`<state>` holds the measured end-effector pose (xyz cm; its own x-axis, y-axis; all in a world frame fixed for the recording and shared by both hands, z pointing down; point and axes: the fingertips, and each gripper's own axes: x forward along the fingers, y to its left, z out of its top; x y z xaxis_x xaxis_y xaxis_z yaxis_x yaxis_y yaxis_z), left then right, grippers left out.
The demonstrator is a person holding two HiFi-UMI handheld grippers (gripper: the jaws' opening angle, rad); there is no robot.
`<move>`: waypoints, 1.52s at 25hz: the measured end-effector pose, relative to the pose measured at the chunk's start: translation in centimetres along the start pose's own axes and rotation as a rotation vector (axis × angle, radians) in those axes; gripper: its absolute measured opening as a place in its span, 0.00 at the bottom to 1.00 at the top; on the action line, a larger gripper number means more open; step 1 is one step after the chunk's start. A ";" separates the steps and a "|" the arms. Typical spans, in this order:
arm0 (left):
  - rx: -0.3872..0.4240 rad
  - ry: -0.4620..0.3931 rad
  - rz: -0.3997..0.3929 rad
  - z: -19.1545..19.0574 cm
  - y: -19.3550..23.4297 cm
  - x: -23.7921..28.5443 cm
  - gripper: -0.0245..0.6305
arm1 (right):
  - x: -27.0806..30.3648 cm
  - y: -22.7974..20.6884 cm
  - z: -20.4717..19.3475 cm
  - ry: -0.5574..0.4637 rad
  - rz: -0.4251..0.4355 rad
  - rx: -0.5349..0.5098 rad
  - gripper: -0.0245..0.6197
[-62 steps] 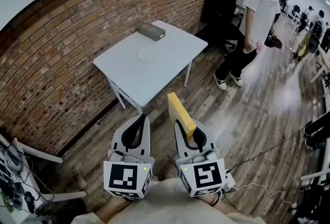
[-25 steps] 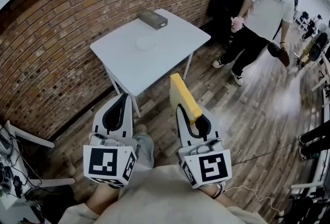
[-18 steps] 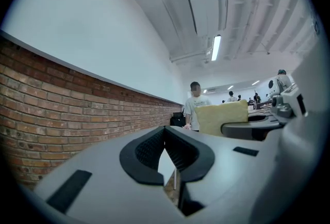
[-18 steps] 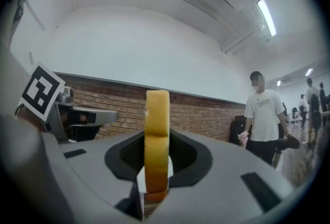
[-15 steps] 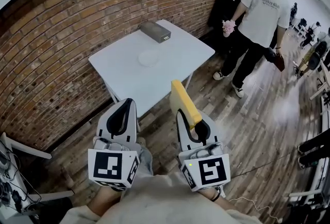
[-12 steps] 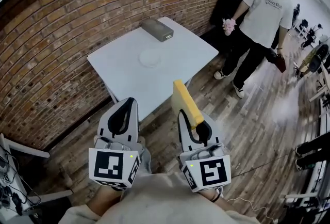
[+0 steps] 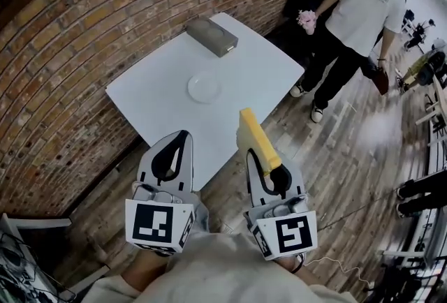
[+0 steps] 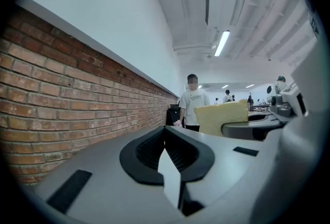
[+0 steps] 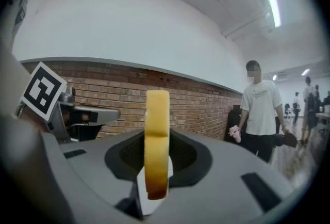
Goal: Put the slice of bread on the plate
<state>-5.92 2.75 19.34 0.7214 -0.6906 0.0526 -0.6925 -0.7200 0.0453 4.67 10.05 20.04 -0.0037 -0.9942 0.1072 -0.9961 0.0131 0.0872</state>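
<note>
A bystander's white T-shirt (image 7: 368, 5) is carrying a short line of dark print across the chest; it is showing too small to read reliably.

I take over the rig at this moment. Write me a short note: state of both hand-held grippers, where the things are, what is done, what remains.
Right hand-held gripper: shut on the slice of bread, held on edge, short of the table.
Left hand-held gripper: shut, empty.
Plate: empty, mid-table.
Done: bread picked up.
To do: reach the table, lay the bread on the plate.
</note>
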 end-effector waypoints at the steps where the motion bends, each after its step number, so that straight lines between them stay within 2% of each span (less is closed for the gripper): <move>1: -0.004 0.001 -0.007 0.1 0.7 1.0 0.05 | 1.0 -0.3 0.2 0.007 -0.008 -0.007 0.18; 10: -0.017 0.023 -0.055 -0.5 6.4 8.3 0.05 | 9.2 -1.4 0.1 0.045 -0.058 -0.005 0.18; 19: -0.010 0.059 -0.103 -1.4 8.0 11.7 0.05 | 13.0 -1.7 -0.5 0.065 -0.071 0.011 0.18; 28: -0.010 0.081 -0.106 -2.7 8.6 12.3 0.05 | 14.7 -1.3 -2.1 0.080 -0.039 0.020 0.18; 38: -0.007 0.118 -0.094 -3.3 8.7 14.4 0.05 | 17.0 -1.9 -3.5 0.104 0.045 0.032 0.17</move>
<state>-1.53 -13.23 23.80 0.7773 -0.6073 0.1645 -0.6227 -0.7799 0.0629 6.75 -6.52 25.13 -0.0415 -0.9763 0.2122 -0.9974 0.0529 0.0488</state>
